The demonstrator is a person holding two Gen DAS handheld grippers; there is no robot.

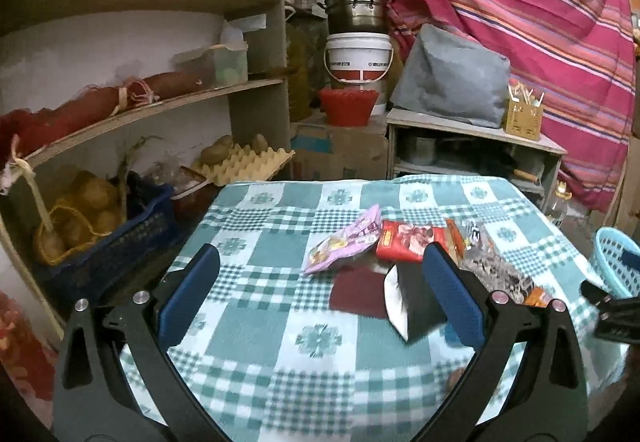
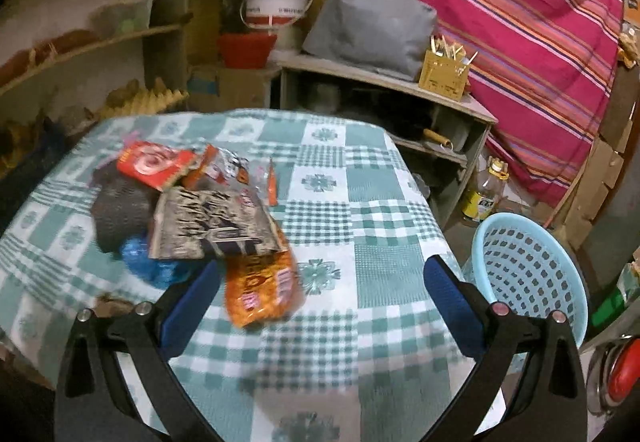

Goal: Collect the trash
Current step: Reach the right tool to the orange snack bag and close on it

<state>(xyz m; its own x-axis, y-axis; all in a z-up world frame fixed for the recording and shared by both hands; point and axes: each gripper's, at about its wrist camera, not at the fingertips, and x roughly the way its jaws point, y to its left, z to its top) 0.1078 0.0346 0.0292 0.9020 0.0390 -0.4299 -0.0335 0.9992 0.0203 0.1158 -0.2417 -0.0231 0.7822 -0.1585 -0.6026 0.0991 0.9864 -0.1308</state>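
Teal-and-white checked cloth [image 1: 320,362] covers the whole table, and the near half of it is bare, so both grippers have room there; the far edge drops off toward a shelf unit [image 1: 224,90] and a low cabinet [image 1: 472,146], and the right edge falls away just beside a light blue basket [image 2: 528,274] on the floor. Left gripper [image 1: 320,294] has its jaws spread wide with nothing between the pads. The trash sits just beyond it toward the right: a purple wrapper [image 1: 344,242], a red packet [image 1: 412,242] and a black-and-silver pouch [image 1: 412,302] right by the right finger. Right gripper [image 2: 320,302] is spread wide too, gripping nothing, with an orange snack bag [image 2: 260,286] lying near its left finger and a crumpled silver wrapper [image 2: 212,222] just beyond that. Can't make out anything inside the basket, it's only partly in view.
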